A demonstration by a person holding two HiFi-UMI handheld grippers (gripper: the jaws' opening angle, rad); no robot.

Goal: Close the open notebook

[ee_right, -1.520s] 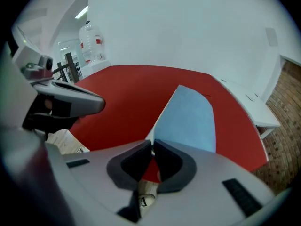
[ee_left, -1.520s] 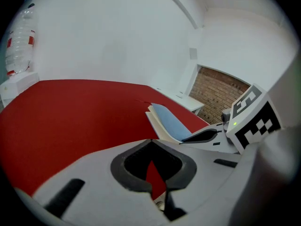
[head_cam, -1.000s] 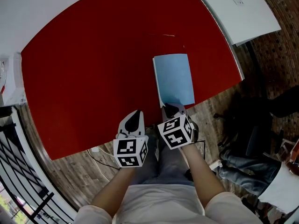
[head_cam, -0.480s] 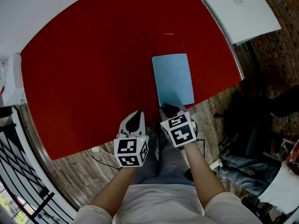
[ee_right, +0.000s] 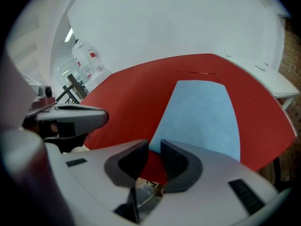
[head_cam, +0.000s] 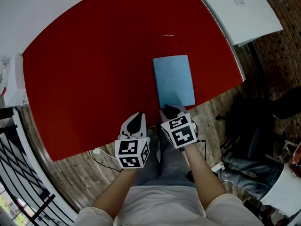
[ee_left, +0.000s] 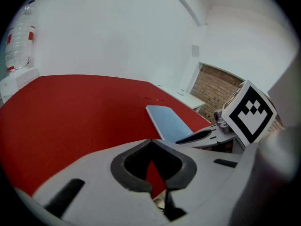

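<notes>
The notebook lies closed and flat on the red table, blue cover up, its near end at the table's front edge. It also shows in the left gripper view and the right gripper view. My right gripper hovers just off the notebook's near end. Its jaws are opening, and only table shows in the small gap between them. My left gripper sits to its left at the table's front edge, with its tips together and nothing in them.
A white table adjoins the red one at the upper right. A seated person's legs are on the wooden floor at the right. A black railing runs along the left. A water bottle stands past the table's far left.
The right gripper's marker cube has rolled slightly and its fingers have come off the notebook's near end. The left gripper and the notebook stay where they were.
</notes>
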